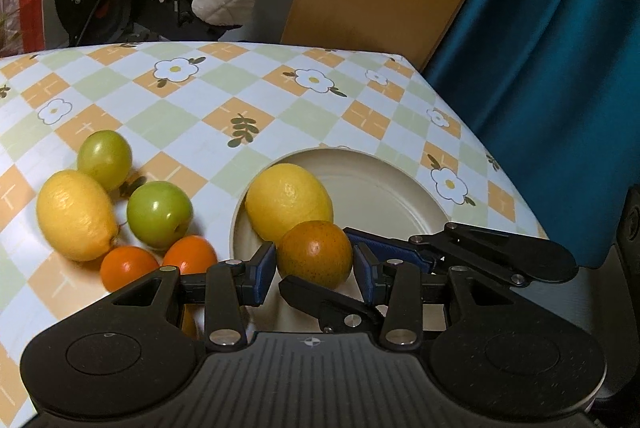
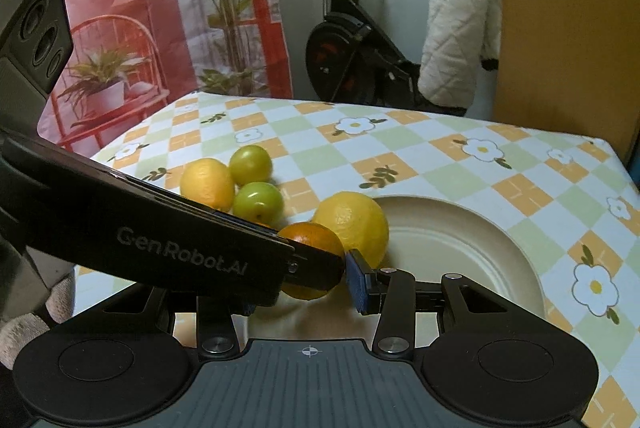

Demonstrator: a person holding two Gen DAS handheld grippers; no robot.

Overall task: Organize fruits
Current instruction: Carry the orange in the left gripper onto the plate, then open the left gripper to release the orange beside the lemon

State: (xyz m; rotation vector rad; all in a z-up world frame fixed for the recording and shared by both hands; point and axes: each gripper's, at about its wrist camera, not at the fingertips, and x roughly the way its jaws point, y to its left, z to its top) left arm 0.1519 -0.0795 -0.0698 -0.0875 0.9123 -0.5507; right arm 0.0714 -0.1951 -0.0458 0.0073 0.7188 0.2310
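I've got both tongs on one orange [image 1: 315, 254] — left tongs [image 1: 316, 270] and right tongs [image 2: 316, 276] each part-open, pads pinching it, just over the plate [image 1: 384, 195] rim beside a lemon [image 1: 289, 201]. Other fruits sit left on the surface [image 1: 224, 99].

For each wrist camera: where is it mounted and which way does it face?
Left wrist: on the left gripper, angled down across the table at orange, lemon, plate; right gripper's fingers cross in.
Right wrist: on the right gripper, facing the same fruit; left gripper's body crosses from the left.
Shared: orange, lemon, plate, table.
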